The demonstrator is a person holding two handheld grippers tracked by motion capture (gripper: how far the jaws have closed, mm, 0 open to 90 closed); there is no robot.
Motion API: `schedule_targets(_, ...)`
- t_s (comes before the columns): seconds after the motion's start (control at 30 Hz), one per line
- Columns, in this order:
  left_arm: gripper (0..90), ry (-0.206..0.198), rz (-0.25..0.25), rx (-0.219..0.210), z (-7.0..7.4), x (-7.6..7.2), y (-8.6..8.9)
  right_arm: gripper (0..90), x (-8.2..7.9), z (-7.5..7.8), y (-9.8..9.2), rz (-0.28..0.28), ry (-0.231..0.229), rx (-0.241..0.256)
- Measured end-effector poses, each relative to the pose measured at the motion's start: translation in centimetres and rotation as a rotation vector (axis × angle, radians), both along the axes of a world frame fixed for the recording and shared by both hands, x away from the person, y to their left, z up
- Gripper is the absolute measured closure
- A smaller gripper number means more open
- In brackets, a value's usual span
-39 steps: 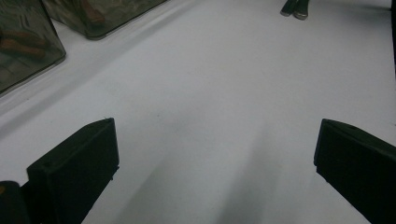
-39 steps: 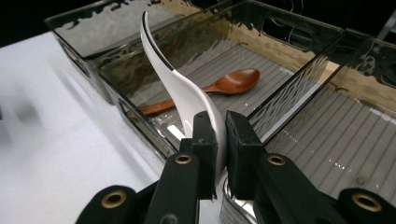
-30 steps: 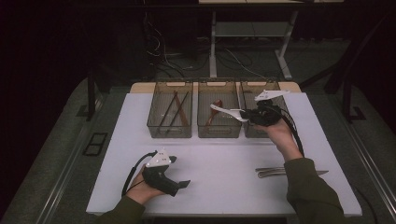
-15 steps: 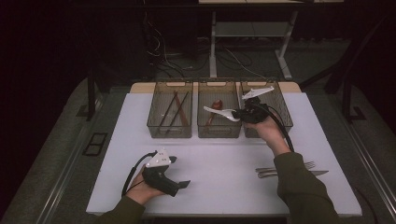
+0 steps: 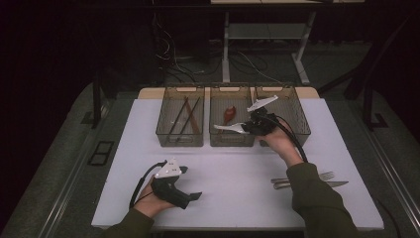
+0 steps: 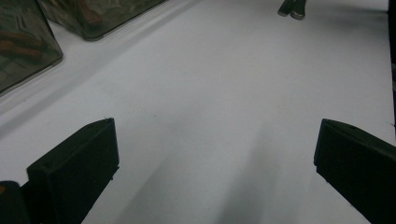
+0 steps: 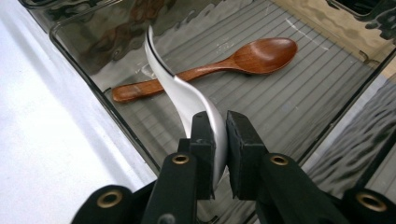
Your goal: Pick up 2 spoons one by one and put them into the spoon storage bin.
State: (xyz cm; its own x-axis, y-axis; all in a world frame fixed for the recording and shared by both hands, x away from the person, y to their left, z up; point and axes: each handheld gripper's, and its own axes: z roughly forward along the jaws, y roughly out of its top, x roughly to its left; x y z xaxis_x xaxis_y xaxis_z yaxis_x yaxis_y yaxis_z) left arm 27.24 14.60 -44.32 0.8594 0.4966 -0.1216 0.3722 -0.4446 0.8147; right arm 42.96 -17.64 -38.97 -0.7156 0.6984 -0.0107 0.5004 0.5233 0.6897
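Note:
My right gripper (image 5: 251, 128) is shut on a pale silvery spoon (image 5: 228, 128), which sticks out to the left over the near edge of the middle bin (image 5: 231, 144). In the right gripper view, the jaws of the right gripper (image 7: 219, 122) pinch one end of the spoon (image 7: 184, 95), and its curved length hangs above a brown wooden spoon (image 7: 219, 65) lying on the bin's ribbed floor. My left gripper (image 5: 192, 196) rests on the white table (image 5: 237, 168) at the front left. Its jaws stand wide apart, and the left gripper (image 6: 215, 140) has bare tabletop between them.
Three clear bins stand in a row at the back. The left bin (image 5: 181, 142) holds chopsticks (image 5: 184, 116), and the right bin (image 5: 299, 126) is behind my right hand. A fork (image 5: 326, 175) and a knife (image 5: 337, 184) lie at the table's front right.
My right gripper has carried the spoon leftward, from in front of the right bin to over the middle bin. The left gripper has not moved.

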Motion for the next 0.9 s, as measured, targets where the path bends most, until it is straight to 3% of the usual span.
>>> schedule_targets(0.27,0.0,0.001,0.000,0.000,0.0,0.0,0.0,70.7,-0.1,0.4,-0.3,0.003,0.001,0.072)
schedule_targets(0.5,0.0,0.001,0.001,0.000,0.0,0.0,0.0,51.5,-0.3,1.1,-1.1,-0.009,0.009,0.187)
schedule_targets(0.7,0.0,0.001,0.003,-0.001,0.0,0.0,0.0,37.1,-1.0,1.9,-1.9,-0.026,-0.010,0.235)
schedule_targets(0.9,0.0,0.002,0.004,0.001,0.0,0.0,0.1,33.7,-2.0,2.3,-3.0,-0.026,-0.028,0.265)
